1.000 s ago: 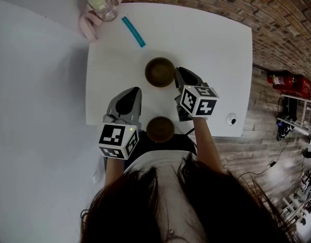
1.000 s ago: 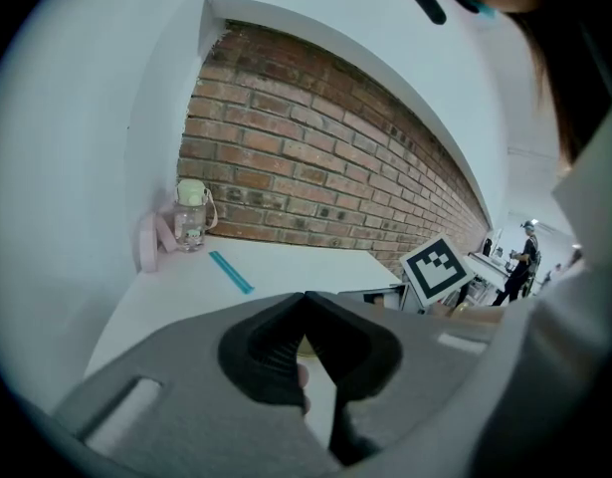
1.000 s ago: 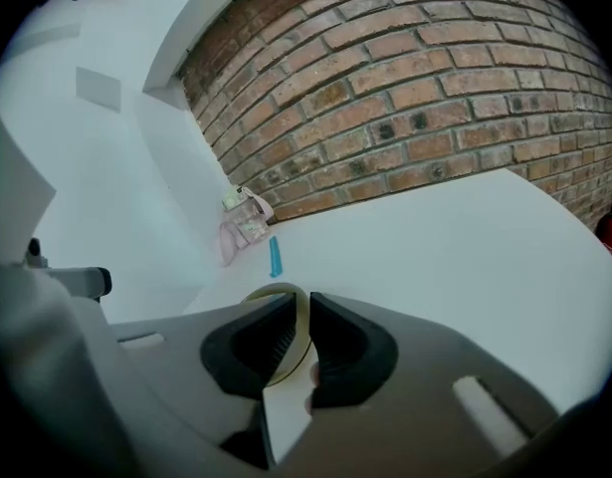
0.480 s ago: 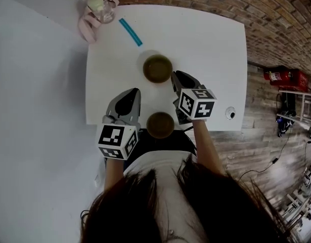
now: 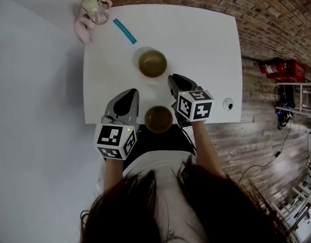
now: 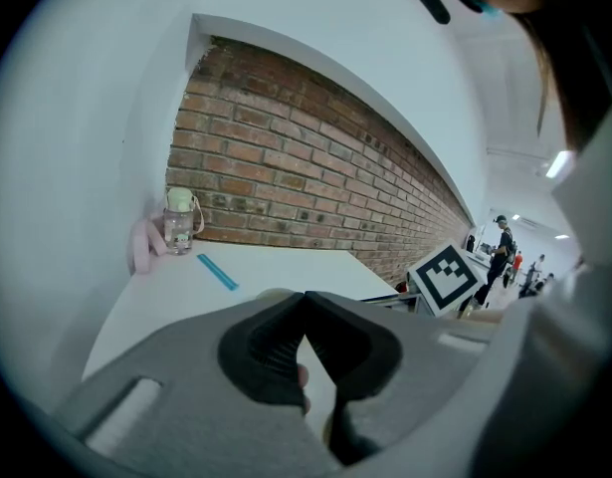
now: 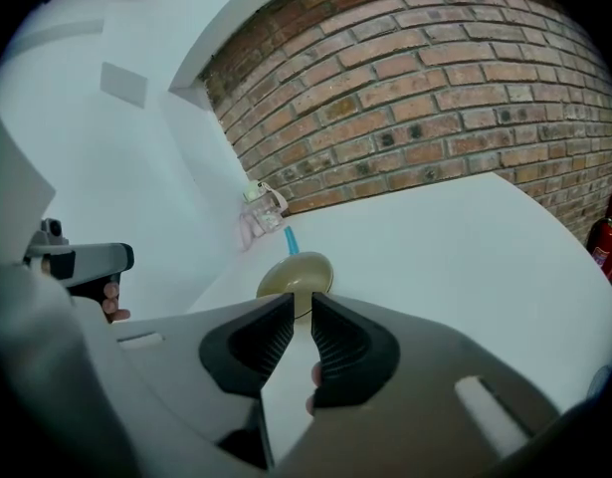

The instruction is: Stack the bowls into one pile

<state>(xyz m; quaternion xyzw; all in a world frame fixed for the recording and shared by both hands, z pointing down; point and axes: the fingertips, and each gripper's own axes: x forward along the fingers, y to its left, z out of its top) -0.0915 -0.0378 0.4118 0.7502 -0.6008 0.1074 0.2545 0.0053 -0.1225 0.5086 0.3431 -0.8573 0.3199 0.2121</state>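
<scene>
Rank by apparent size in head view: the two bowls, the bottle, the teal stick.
1. Far bowl and near bowl: they look about equal, so no ranking between them.
2. Bottle at the table's far left corner.
3. Teal stick: roughly as long as a bowl is wide, but thin, so least area.

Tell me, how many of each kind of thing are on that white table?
Bowls: 2
Teal stick: 1
Clear bottle with a pink strap: 1
Total: 4
</scene>
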